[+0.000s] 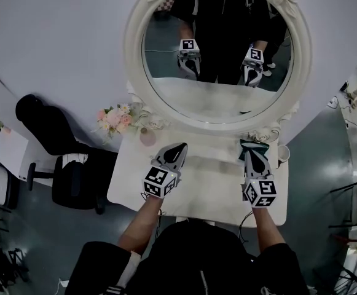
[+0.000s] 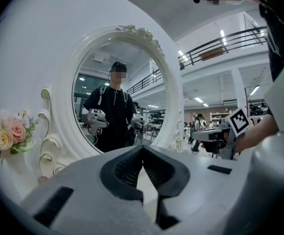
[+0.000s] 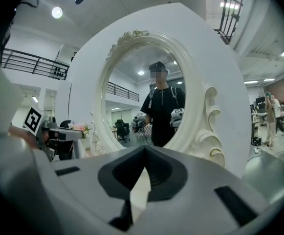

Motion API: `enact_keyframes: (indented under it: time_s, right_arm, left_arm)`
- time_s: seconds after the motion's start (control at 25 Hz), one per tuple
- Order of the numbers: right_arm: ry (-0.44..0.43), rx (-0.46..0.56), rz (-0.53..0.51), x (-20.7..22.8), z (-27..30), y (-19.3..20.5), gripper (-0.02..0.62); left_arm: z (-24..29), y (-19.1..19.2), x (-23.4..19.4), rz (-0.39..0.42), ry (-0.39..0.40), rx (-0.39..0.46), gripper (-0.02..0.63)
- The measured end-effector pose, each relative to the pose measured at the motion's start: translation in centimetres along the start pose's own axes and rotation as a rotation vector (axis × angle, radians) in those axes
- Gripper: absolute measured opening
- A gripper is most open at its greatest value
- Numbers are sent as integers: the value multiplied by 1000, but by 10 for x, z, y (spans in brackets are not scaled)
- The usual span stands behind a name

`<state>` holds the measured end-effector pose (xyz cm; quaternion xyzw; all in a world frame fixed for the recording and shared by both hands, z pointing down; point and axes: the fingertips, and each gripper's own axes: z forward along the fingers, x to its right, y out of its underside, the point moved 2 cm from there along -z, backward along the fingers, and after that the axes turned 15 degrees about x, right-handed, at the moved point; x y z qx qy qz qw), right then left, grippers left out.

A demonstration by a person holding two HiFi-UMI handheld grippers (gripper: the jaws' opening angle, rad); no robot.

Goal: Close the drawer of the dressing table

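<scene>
Currently, the left gripper [image 1: 178,147] and right gripper [image 1: 252,155] are hovering side by side, jaws closed on nothing, over the white dressing table [image 1: 203,189], facing its ornate mirror [image 1: 135,72]; the drawer is not showing clearly below the front edge.

Closed left gripper [image 2: 142,148] facing oval mirror [image 2: 113,77]

Head view overhead, gripper views facing mirror [image 3: 146,82]

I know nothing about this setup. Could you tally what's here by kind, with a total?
Grippers: 2, the left gripper and the right gripper
Dressing table: 1
Oval mirror: 1
Flower bouquet: 1
Black chair: 1
Total: 6
</scene>
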<state>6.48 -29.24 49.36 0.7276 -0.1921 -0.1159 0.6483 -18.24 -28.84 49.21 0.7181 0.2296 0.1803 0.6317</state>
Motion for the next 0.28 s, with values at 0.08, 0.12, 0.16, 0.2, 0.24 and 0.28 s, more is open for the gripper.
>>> enact_keyframes:
  time_s: [0.08, 0.12, 0.16, 0.2, 0.24, 0.28]
  right_arm:
    - [2, 0, 2, 0, -1, 0, 0]
    - [3, 0, 3, 0, -2, 0, 2]
    - [4, 0, 4, 0, -2, 0, 2]
    - [4, -1, 5, 0, -3, 0, 1]
    - [5, -3, 6, 0, -3, 1, 2]
    - [5, -4, 8, 1, -4, 1, 2]
  left_arm:
    - [0, -1, 1, -1, 2, 2, 5]
    - [0, -1, 1, -1, 2, 3, 5]
    - [0, -1, 2, -2, 3, 3, 5]
    - [0, 0, 2, -3, 3, 2, 5]
    - [0, 0, 2, -3, 4, 1, 5]
    - [-1, 1, 2, -4, 4, 0, 5]
